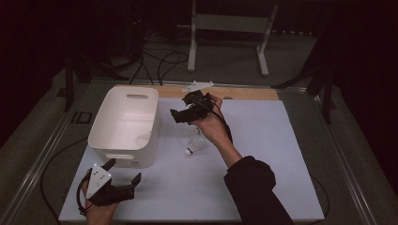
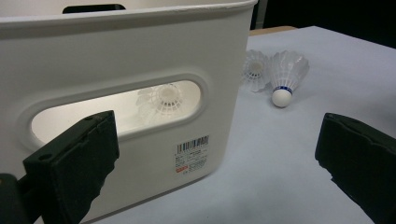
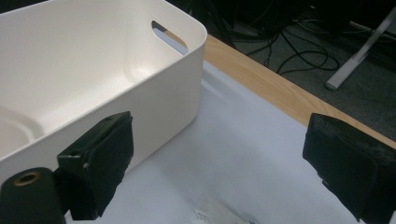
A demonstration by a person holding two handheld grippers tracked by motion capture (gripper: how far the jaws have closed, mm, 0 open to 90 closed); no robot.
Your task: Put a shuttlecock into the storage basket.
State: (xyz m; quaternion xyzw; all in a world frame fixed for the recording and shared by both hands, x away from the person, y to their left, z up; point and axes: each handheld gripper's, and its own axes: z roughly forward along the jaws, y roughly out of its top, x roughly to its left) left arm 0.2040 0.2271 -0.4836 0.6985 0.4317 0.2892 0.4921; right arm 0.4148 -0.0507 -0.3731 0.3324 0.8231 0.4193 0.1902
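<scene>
A white plastic bin (image 1: 124,123) with handle slots stands on the left of the white mat. One white shuttlecock (image 2: 164,97) lies inside it, seen through the near slot of the bin (image 2: 140,56). Two more shuttlecocks (image 1: 195,145) lie on the mat just right of the bin, one with a blue band (image 2: 285,74), the other (image 2: 254,70) behind it. My right gripper (image 1: 179,106) is open and empty, held in the air above those two and beside the bin (image 3: 93,74). My left gripper (image 1: 124,170) is open and empty, low at the bin's near end.
The white mat (image 1: 263,140) has free room to the right. A wooden strip (image 1: 244,93) runs along the far edge. On the floor beyond are a white stand (image 1: 230,28) and dark cables (image 1: 159,61).
</scene>
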